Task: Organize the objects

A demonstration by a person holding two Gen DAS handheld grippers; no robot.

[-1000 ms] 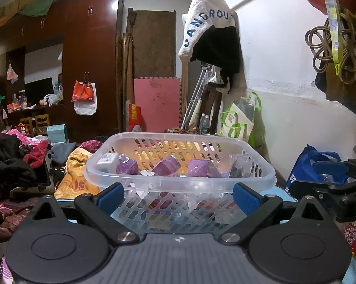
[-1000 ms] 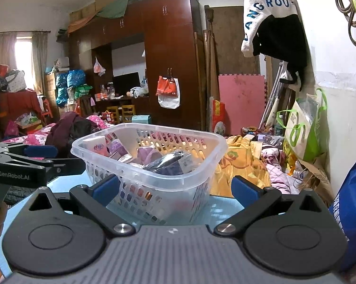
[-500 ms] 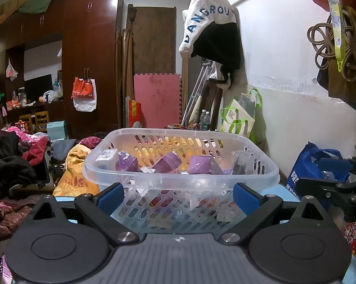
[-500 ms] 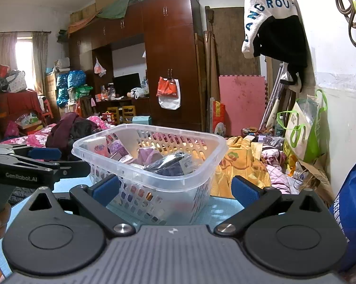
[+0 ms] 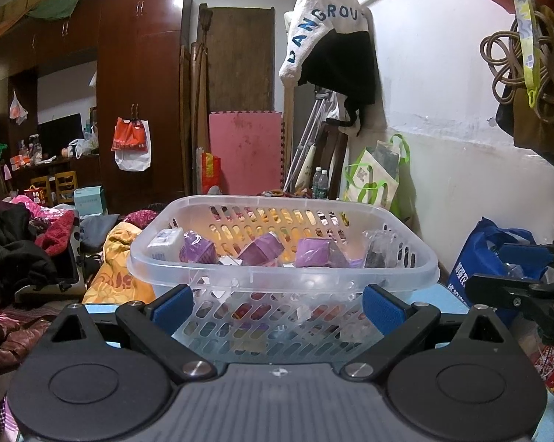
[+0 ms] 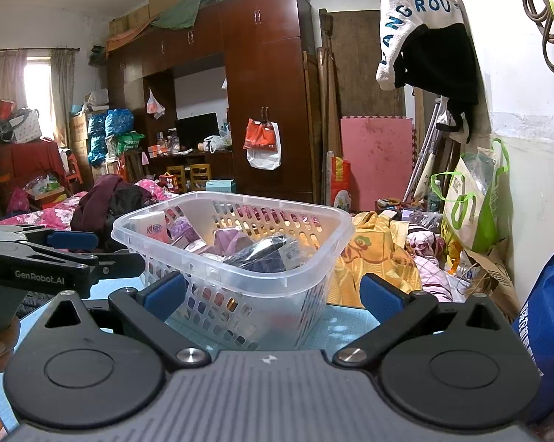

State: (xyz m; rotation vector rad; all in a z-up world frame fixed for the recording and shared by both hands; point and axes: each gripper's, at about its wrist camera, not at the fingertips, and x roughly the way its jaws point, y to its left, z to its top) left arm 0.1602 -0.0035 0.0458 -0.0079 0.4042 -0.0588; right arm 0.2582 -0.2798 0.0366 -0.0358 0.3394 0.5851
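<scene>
Change since earlier frames: basket [image 5: 280,280] sat slightly lower and nearer in the left wrist view; the left gripper, seen from the right wrist, had edged further right toward the basket; jaw spread on both unchanged.
Left wrist view only: purple packets [image 5: 262,252] in a row along the basket floor, a white packet [image 5: 164,244] at the left end, a clear-wrapped dark item [image 5: 378,250] at the right end; right gripper [image 5: 527,280] visible side-on at the right edge, beside a blue bag [image 5: 476,258].
Right wrist view only: window with curtains far left, a hand [image 6: 0,339] on the left gripper's handle, white packet [image 6: 153,226] standing in the basket's near-left corner, dark wrapped item [image 6: 266,254] lying on top near the right wall.
Basket: clear plastic, slotted walls, resting on a pale blue table [image 6: 336,326]; rim [image 6: 236,287] unobstructed.
Left gripper [image 5: 277,304]: jaws wide apart, holding nothing, blue pads framing the basket's near wall without touching it.
Right gripper [image 6: 273,293]: jaws wide apart, empty, aimed at the basket's near corner, pads short of contact.
Background: dark wooden wardrobe [image 6: 273,84], pink foam mat [image 5: 245,151], hanging white and black garment [image 5: 332,48].
</scene>
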